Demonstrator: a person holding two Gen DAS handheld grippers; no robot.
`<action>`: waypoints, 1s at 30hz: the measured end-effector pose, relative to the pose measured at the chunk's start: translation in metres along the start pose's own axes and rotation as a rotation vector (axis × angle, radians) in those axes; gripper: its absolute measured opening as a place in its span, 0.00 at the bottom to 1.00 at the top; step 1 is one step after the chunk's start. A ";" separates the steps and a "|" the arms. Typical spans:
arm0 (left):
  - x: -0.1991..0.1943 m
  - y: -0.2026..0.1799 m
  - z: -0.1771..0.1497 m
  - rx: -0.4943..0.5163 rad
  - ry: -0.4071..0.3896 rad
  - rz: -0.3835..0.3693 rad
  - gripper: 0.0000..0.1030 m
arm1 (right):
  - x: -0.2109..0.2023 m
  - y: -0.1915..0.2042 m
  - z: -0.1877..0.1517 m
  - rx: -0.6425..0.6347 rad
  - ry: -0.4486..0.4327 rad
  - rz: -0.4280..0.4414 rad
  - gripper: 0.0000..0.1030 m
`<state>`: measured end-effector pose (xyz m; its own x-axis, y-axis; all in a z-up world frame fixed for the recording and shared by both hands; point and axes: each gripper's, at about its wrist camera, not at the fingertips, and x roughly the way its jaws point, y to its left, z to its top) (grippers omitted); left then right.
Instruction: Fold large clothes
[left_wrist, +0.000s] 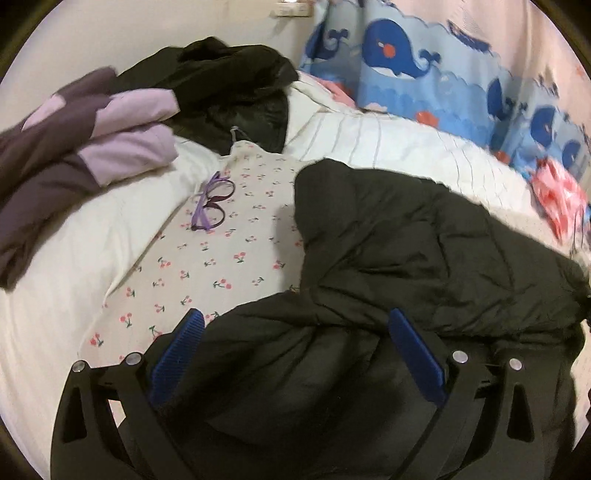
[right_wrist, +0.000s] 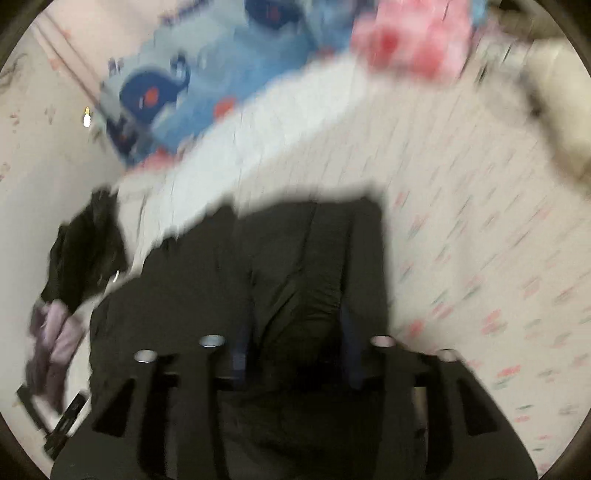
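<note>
Glasses (left_wrist: 212, 203) obstruct the bare cherry-print sheet (left_wrist: 221, 273).

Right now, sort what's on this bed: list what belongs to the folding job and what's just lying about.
Job:
- black puffer jacket, bunched between the left claw fingers
- right claw, jacket fabric between its fingers
- dark clothes pile
- purple garment

Lying about:
- purple glasses
- whale-print fabric
- pink bag

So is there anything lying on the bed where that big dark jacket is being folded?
Yes. A pair of purple glasses lies on the cherry-print sheet, left of the dark jacket and apart from it. Nothing separates either gripper from the jacket; its fabric already lies between both pairs of fingers.
</note>
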<state>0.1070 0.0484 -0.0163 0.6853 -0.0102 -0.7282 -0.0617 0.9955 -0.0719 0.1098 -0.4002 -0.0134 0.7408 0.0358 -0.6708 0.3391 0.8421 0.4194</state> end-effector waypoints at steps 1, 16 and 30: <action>0.000 0.003 0.001 -0.015 0.000 -0.005 0.93 | -0.023 0.012 0.000 -0.047 -0.132 -0.012 0.52; 0.004 0.022 -0.007 0.064 0.103 -0.049 0.93 | 0.006 0.020 -0.017 -0.173 0.073 -0.056 0.73; -0.060 0.152 -0.123 -0.111 0.475 -0.350 0.93 | -0.133 -0.101 -0.146 -0.016 0.546 0.164 0.91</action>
<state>-0.0324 0.1887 -0.0671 0.2809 -0.4019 -0.8715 0.0164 0.9100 -0.4144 -0.1072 -0.4119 -0.0559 0.3743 0.4360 -0.8184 0.2328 0.8101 0.5380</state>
